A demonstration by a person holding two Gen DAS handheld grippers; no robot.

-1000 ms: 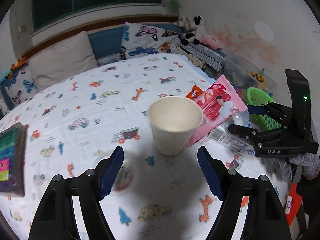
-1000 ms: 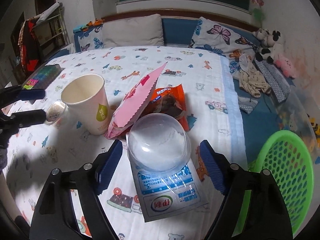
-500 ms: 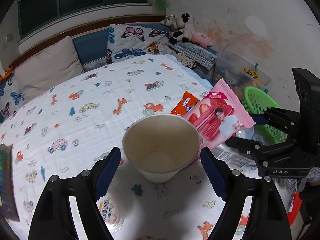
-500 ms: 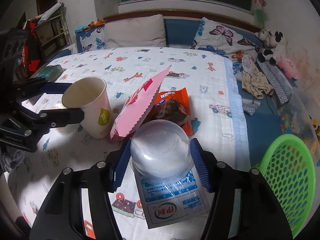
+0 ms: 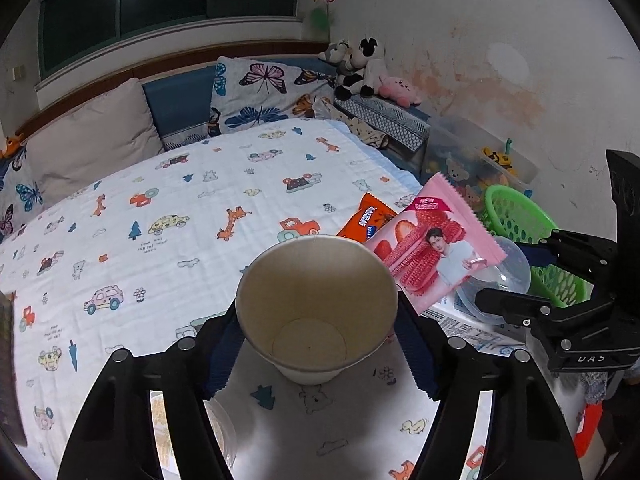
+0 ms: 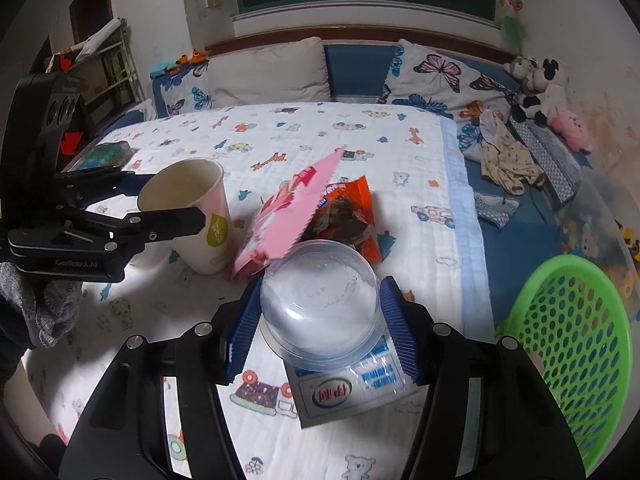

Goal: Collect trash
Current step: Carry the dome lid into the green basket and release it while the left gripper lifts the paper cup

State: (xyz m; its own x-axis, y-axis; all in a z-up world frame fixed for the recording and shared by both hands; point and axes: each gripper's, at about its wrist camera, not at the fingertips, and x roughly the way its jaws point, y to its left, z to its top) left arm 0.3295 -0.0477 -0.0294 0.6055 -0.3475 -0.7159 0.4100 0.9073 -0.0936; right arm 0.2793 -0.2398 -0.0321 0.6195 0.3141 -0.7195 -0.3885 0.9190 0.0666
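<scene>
the left gripper (image 5: 316, 340) has its jaws closing on the paper cup (image 5: 316, 300), which stands upright on the bed sheet (image 5: 180, 200) between the blue pads; both pads sit against the cup's sides. the cup is empty and off-white inside, and from the right wrist view it carries a green leaf-shaped logo whose writing is too small to read. "cenrobot.ai" is printed on the left gripper's body in that view.

the right gripper (image 6: 318, 320) holds the clear plastic dome (image 6: 320, 300), its ribbed pads pressed on either side. in the left wrist view its body shows letters that look like "das". the dome sits on a flat white and blue pouch (image 6: 344, 388) with a red and green round logo and chinese writing i cannot read.

a pink wrapper (image 5: 436, 252) leans between cup and dome, touching the cup's rim; it says "new" at the top and shows strawberries, red biscuit sticks and a person. behind it lies an orange wrapper (image 5: 368, 218) with white chinese characters.

a green basket (image 6: 576, 348) sits at the right, off the bed's edge. a clear lid (image 5: 222, 440) lies near the left gripper.
</scene>
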